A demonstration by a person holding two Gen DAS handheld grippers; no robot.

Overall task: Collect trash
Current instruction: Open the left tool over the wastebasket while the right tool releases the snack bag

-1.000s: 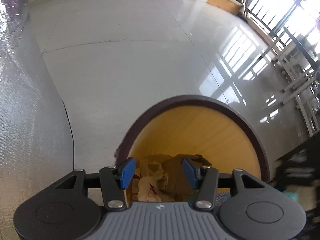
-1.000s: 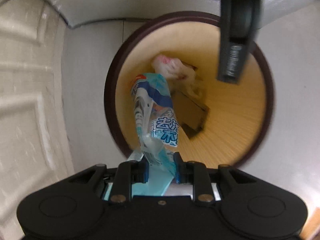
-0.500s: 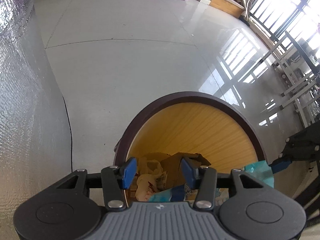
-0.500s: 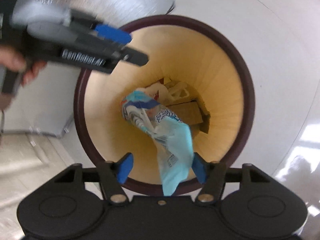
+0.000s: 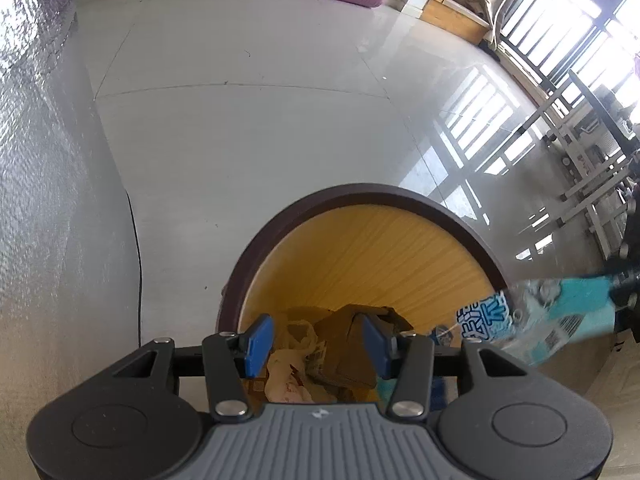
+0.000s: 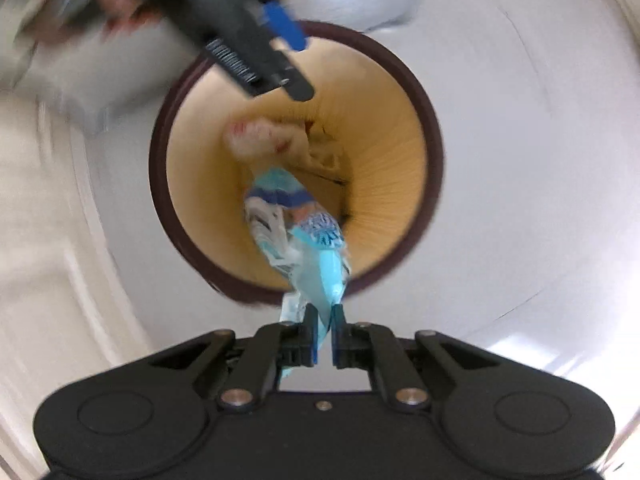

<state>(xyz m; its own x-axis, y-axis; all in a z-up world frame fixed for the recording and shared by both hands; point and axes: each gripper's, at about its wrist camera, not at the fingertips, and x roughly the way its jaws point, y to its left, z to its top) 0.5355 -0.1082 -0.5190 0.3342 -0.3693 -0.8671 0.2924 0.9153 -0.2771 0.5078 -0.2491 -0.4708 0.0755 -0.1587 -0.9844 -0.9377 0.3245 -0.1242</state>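
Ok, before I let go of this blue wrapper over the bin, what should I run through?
1. Right gripper grip: jaws have just been closing, blue wrapper pinched between them: ok.
2. Wrapper fully over the bin mouth: lower end is, pinched end sits near the rim: cannot tell.
3. Left gripper open and empty: ok.
4. Left gripper apart from the wrapper: ok.
5. Room in the bin: trash lies low at the bottom: ok.
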